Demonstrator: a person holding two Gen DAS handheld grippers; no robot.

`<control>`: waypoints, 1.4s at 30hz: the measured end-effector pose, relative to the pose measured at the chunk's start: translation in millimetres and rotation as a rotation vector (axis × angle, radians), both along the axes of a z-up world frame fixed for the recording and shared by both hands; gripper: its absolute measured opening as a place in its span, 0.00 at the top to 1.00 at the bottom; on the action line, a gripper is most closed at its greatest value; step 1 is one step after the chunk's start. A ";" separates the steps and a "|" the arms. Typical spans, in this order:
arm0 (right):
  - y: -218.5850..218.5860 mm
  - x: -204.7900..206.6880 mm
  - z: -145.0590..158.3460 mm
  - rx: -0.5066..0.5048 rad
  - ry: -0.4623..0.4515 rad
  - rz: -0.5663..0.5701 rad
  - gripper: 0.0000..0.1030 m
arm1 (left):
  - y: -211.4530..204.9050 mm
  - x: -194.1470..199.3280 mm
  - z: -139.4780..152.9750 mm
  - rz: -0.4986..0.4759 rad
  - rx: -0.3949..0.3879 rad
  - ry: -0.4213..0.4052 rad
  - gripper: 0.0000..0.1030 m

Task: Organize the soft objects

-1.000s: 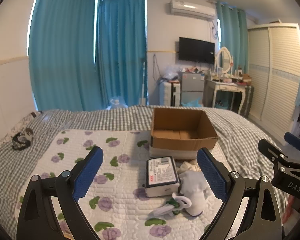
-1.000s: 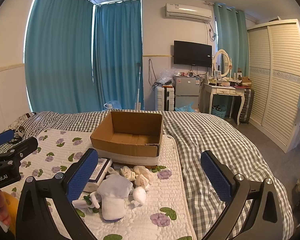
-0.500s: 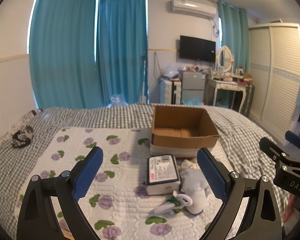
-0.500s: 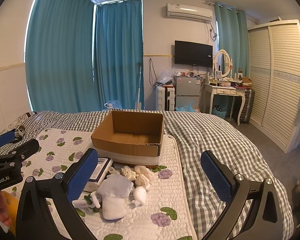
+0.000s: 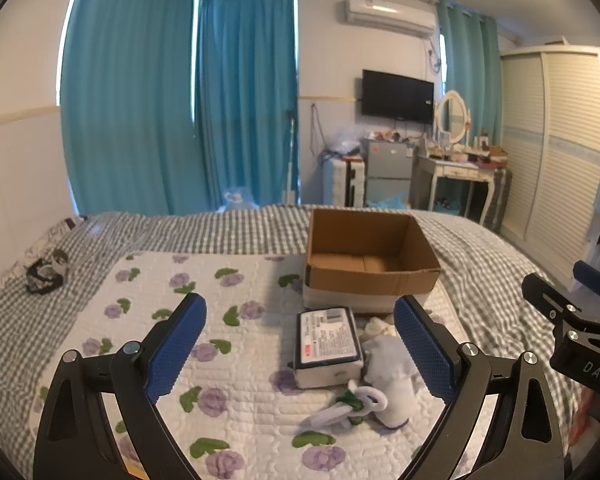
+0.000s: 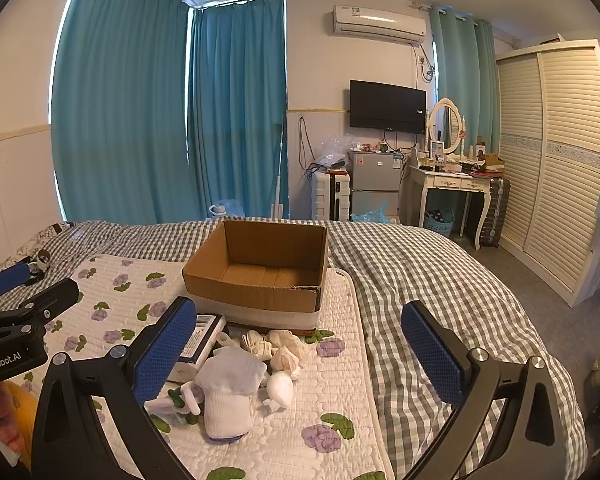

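A grey-checked bed [image 6: 412, 280] under teal curtains [image 6: 236, 112] carries a floral quilted mat [image 5: 220, 344], where pale soft socks [image 6: 228, 392] lie before the open cardboard box [image 6: 260, 276] (empty inside). The left gripper [image 5: 300, 348] and the right gripper [image 6: 300, 352] hover wide apart, holding nothing.

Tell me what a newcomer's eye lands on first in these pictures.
First, the open cardboard box in the middle of the bed, showing only bare cardboard inside. Then the small heap just in front of it on the floral quilt: a white sock, crumpled cream socks and a flat labelled packet. Framing it all, the left gripper and right gripper hang open above the bed, holding nothing.
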State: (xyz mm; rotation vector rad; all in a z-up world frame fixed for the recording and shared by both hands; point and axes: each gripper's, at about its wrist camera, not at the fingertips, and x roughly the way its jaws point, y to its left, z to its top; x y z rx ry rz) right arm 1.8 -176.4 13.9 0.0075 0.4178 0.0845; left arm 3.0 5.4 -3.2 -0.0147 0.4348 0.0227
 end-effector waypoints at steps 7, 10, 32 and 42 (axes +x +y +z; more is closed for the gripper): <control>0.0 0.0 -0.1 0.000 0.000 0.001 0.00 | -0.8 -0.4 -0.8 0.001 0.000 -0.001 0.06; -0.1 0.0 -0.1 -0.001 0.000 0.001 0.00 | -1.0 -0.4 -0.6 0.000 0.001 0.000 0.06; 6.7 -12.0 5.7 -0.025 -0.003 0.007 0.00 | 0.9 -7.0 10.0 -0.016 -0.011 -0.023 0.06; 33.9 -4.4 -23.2 -0.081 0.106 0.047 0.00 | 18.5 6.6 -27.5 -0.030 -0.034 0.054 0.06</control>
